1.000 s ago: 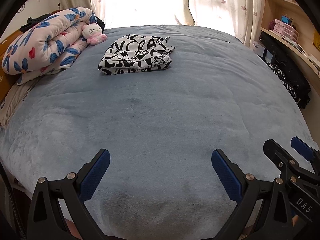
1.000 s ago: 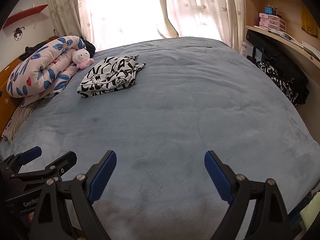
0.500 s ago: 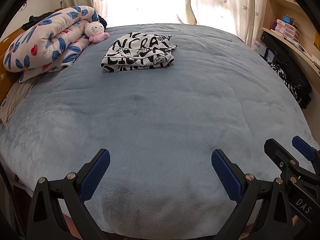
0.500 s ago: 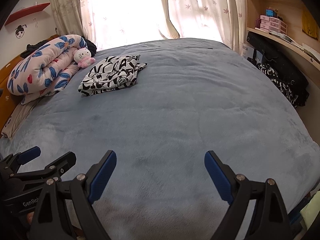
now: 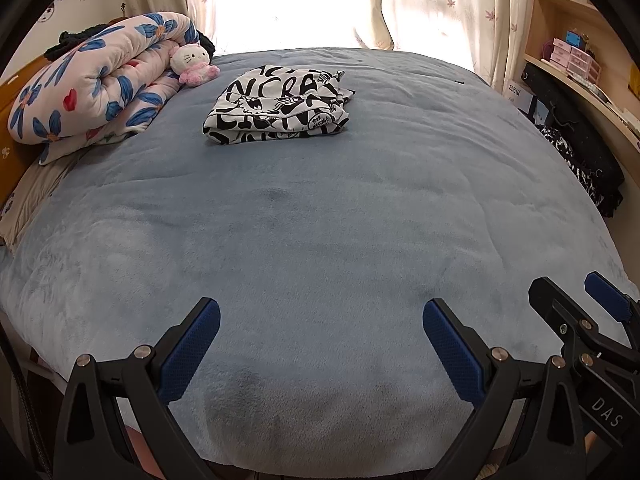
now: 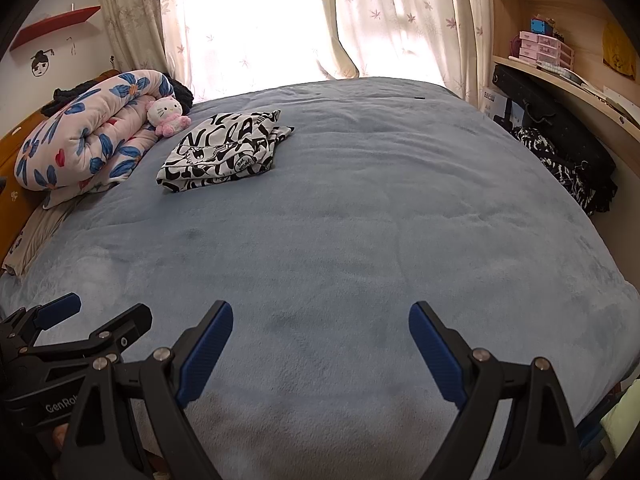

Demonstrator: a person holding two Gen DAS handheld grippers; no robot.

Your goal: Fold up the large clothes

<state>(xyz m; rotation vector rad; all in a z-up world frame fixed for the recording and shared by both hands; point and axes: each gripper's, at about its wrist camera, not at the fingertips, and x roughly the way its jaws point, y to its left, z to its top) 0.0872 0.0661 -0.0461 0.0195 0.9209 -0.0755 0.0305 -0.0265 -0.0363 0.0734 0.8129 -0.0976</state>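
Blue fleece blanket covers the whole bed; near half is bare. Black-and-white printed garment lies at far side, already a compact folded stack, just beside the floral quilt roll and the pink-and-white plush cat.

Left gripper: jaws wide apart, nothing between pads, over near edge of bed. Right gripper: same, jaws wide apart, empty, just beside the left one. Both well apart from the garment.

Judgement: fold on this item looks done; step in hand is likely a reset or fetching the next garment. A dark heap of clothes sits off the bed's right side, under the wooden shelf; contents unclear.

Procedure, rec.:
- Keep jaws apart until pads bracket the cloth.
- Pinch one layer at shoulder or hem, not a bunch.
- Spread flat on bare near area, clear of folded stack.
- Avoid snagging fleece w/ pad tips; it drags easily.
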